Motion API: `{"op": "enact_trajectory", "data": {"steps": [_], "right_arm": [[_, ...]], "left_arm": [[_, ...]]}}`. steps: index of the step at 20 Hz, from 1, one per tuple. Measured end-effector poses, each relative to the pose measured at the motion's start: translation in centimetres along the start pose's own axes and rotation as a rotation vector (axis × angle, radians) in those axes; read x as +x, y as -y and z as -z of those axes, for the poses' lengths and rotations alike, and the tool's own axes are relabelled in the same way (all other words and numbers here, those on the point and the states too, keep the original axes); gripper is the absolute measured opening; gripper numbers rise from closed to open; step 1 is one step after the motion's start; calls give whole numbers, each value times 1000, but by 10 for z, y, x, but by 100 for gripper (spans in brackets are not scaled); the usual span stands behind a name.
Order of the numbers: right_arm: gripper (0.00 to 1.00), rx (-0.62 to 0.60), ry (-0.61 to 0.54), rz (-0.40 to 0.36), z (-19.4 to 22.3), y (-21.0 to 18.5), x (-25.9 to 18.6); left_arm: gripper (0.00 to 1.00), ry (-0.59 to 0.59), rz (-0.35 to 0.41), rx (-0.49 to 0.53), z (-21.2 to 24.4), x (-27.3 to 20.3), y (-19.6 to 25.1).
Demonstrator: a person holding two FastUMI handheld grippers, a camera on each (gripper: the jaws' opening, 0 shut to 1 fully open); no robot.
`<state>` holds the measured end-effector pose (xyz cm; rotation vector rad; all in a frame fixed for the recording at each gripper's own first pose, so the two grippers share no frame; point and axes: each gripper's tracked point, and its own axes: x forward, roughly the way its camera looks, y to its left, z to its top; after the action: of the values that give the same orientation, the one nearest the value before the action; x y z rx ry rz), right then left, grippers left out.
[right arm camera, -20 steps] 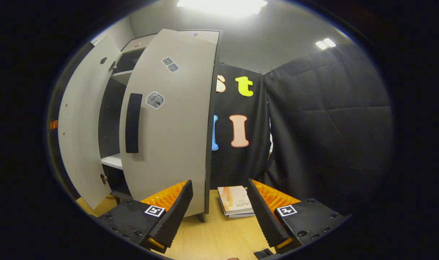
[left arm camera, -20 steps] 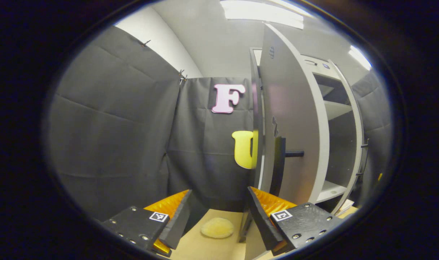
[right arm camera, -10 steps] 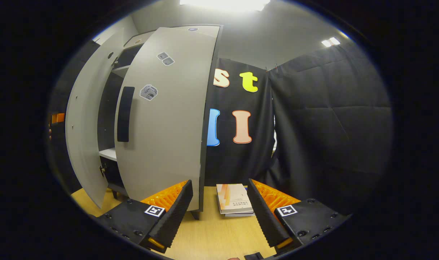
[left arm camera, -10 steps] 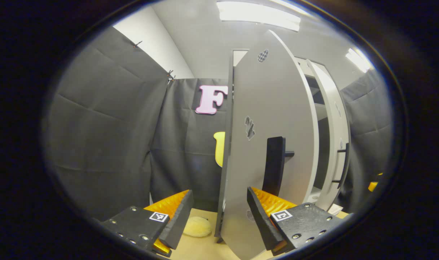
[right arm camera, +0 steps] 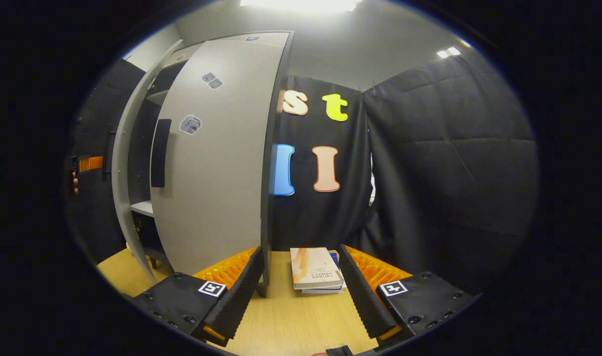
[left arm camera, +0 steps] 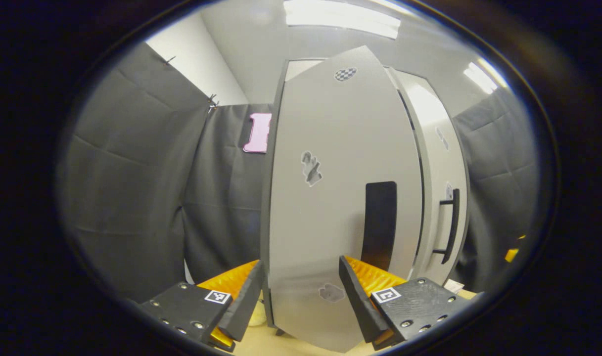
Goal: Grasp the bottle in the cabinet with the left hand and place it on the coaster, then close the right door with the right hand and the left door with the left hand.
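The cabinet (left arm camera: 281,148) stands tall before me, and in the left gripper view its left door (left arm camera: 330,222) spans most of what I see, face-on and looking nearly flush with the right door (left arm camera: 441,163) beside it, though the right gripper view shows a dark gap between the two door edges, so I judge the left door not quite home. The right door (right arm camera: 216,163) appears swung in against the frame there. I take this as the last step: pushing the left door shut. The tabletop (right arm camera: 291,316) runs pale beneath, carrying a small stack of books (right arm camera: 314,269) on the cabinet's right. My left claw (left arm camera: 299,291) is spread, its tips close to the door's lower panel, gripping nothing; whether they touch it I cannot tell. My right claw (right arm camera: 301,291) is also spread and empty, held back over the tabletop. The black handle (left arm camera: 379,225) sits above my left claw's right finger. The bottle I cannot place; a pale sliver by my left finger may be the coaster (left arm camera: 255,316). Next, I would press forward until the door seats.
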<state>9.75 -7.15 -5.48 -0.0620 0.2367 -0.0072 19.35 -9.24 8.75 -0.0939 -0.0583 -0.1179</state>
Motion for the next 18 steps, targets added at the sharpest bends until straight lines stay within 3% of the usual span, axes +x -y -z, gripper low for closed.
{"op": "enact_trajectory", "data": {"steps": [5,9,12,18], "right_arm": [[96,18,29,-32,-14,-3,-7],[94,58,90,-76,-40,-10,-13],[96,80,112,-151,-51,-29,-14],[96,67,140,-176,-60,-42,-46]], "left_arm": [[89,-7,-4,26,6,-13,2],[89,-14,-39,75,2,-60,-17],[89,-7,-80,118,-5,-99,-32],[88,-6,-108,145,-14,-155,-62]]}}
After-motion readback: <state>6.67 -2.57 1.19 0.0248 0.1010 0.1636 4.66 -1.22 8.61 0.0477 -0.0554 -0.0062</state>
